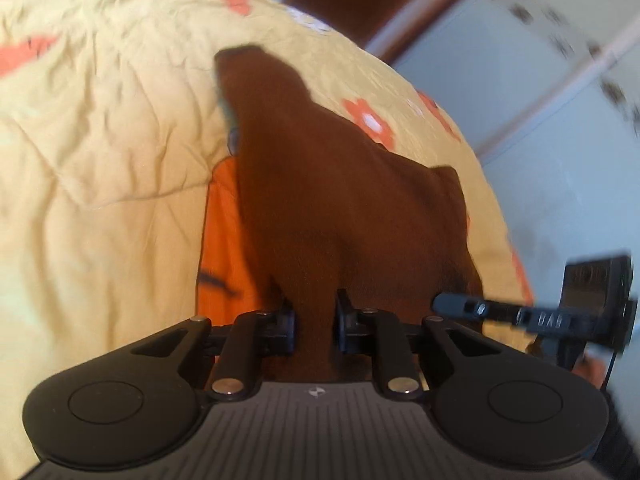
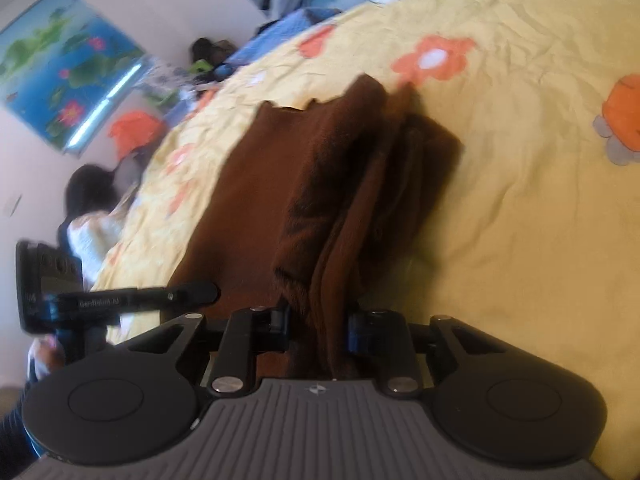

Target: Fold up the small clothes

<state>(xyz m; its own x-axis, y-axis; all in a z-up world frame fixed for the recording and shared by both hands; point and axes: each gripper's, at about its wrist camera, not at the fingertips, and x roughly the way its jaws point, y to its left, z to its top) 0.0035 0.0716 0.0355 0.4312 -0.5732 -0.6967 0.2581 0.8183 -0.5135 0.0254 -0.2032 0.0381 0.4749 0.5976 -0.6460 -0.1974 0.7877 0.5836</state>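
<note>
— So what fills both views?
— Mostly a bed under a wrinkled yellow cover printed with orange flowers.
— And the task's thing?
— A brown garment lies on that cover, bunched into upright folds on its right side in the right wrist view, flatter on its left.
— How do the grippers stand?
— The right gripper has its jaws narrow, clamped on a thick fold of the garment's near edge. The left gripper likewise pinches brown cloth between narrow jaws, the fabric rising from them.
— Anything smaller?
— An orange patch of fabric shows beside the garment in the left wrist view. A person sits far off by the bed's edge.
</note>
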